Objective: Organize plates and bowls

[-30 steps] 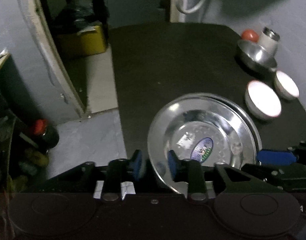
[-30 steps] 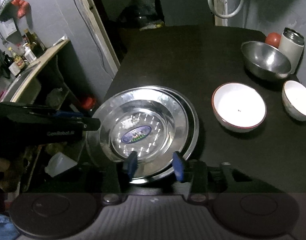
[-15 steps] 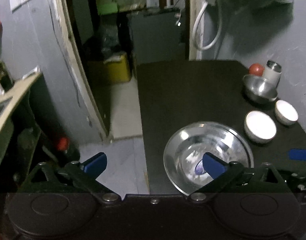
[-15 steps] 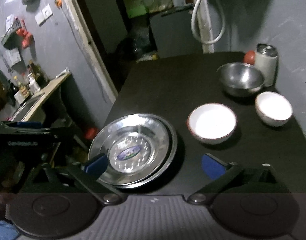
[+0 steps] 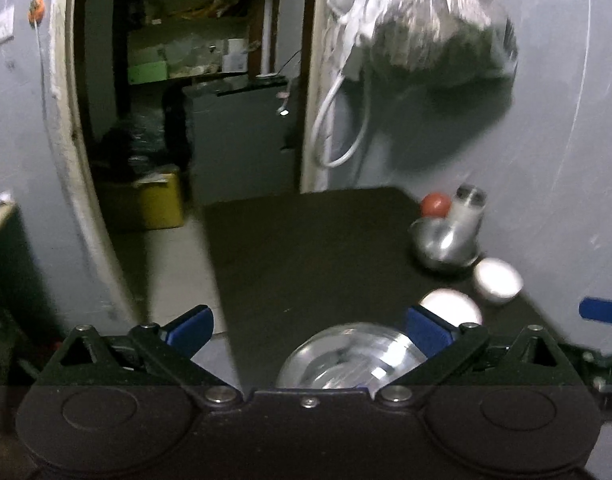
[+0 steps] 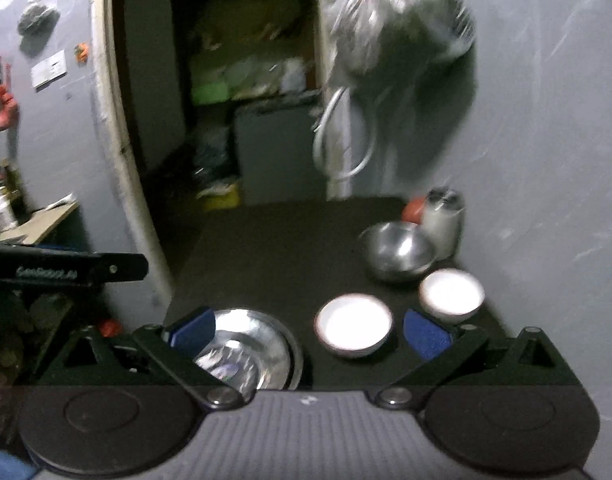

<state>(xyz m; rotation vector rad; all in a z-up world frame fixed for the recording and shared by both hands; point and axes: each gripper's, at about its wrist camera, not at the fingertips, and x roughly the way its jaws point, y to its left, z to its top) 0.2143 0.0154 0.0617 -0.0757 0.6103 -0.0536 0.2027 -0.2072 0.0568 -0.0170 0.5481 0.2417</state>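
Two stacked steel plates lie at the near left of the dark table. To their right sit a red-rimmed white bowl, a smaller white bowl and a steel bowl further back. My left gripper is open, raised above the plates and holding nothing. My right gripper is open too, high over the table's near edge, with nothing between its fingers.
A white flask and a red ball stand at the back right against the grey wall. A plastic bag and a white hose hang above. An open doorway and bare floor lie to the left.
Both grippers opened from narrow to wide, let go of the steel plates and pulled up and back. The plates stay stacked on the table.
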